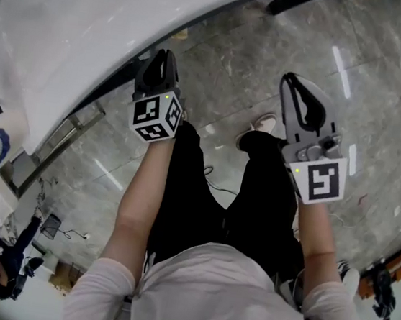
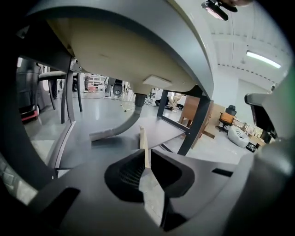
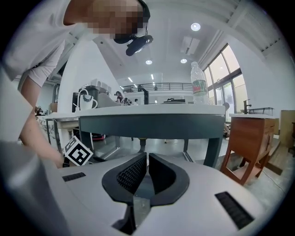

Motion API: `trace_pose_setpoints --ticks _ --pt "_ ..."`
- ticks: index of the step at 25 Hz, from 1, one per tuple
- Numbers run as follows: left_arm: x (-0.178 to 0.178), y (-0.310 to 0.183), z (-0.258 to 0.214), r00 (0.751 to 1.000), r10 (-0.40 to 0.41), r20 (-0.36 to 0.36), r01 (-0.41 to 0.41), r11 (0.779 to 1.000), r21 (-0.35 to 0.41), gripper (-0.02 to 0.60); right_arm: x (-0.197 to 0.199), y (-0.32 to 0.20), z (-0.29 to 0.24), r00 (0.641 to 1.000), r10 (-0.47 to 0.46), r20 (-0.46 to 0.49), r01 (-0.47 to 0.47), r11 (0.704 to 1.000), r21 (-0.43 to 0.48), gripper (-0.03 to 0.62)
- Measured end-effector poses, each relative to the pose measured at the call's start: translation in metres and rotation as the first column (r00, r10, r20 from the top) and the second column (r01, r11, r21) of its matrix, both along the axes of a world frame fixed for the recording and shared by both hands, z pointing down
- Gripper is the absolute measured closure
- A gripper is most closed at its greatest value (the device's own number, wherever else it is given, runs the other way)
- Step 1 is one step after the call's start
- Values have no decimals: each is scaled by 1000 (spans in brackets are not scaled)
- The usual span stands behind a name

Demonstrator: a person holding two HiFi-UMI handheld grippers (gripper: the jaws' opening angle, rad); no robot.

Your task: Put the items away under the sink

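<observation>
The sink's pale beige basin underside (image 2: 120,50) fills the top of the left gripper view. A grey ribbed drain hose (image 2: 120,126) curves down from it and away to the left. Just beside the hose, under the basin, lies a flat grey shelf board (image 2: 168,131) among dark table legs (image 2: 196,122). A thin pale strip at the board's near edge lines up with the slit between the jaws.

A clear plastic bottle with a green label (image 3: 198,83) stands upright on the white curved countertop (image 3: 152,109) over the sink, toward its right end in the right gripper view.

The grey left gripper (image 1: 164,55) is held just in front of the countertop's rim, its jaws drawn together on nothing. The grey right gripper (image 1: 291,80) hangs farther out from the countertop, above the grey marble floor (image 1: 379,120), jaws likewise together and empty. The person's legs in black trousers (image 1: 254,191) show between the two grippers. A brown wooden cabinet (image 3: 251,136) stands right of the countertop.
</observation>
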State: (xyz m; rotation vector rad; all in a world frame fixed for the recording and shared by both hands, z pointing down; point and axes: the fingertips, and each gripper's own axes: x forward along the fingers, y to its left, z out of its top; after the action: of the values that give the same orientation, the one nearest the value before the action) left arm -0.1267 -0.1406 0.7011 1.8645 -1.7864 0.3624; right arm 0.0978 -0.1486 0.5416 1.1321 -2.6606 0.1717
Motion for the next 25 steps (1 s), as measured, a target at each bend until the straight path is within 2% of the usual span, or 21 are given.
trace_pose_setpoints --ticks 5,10,15,20,25 --pt "13 13 -28 998 14 -54 -14 1000 0 578 -7 1 -31 999 -16 -36 15 1000 -9 554" --pt "21 26 -63 994 17 -108 -17 1000 0 578 -20 10 -61 997 -44 -57 43 999 -28 554" --pt "31 44 -112 990 37 -133 -34 999 23 578 -37 23 -102 997 -74 -33 73 997 -26 554" --pt "44 56 -164 989 83 -119 -74 994 78 578 -56 40 -135 995 -103 -2 103 994 -37 554" --pt "33 64 -226 991 72 -112 -55 988 143 578 -63 45 -175 994 -104 32 105 994 -28 554"
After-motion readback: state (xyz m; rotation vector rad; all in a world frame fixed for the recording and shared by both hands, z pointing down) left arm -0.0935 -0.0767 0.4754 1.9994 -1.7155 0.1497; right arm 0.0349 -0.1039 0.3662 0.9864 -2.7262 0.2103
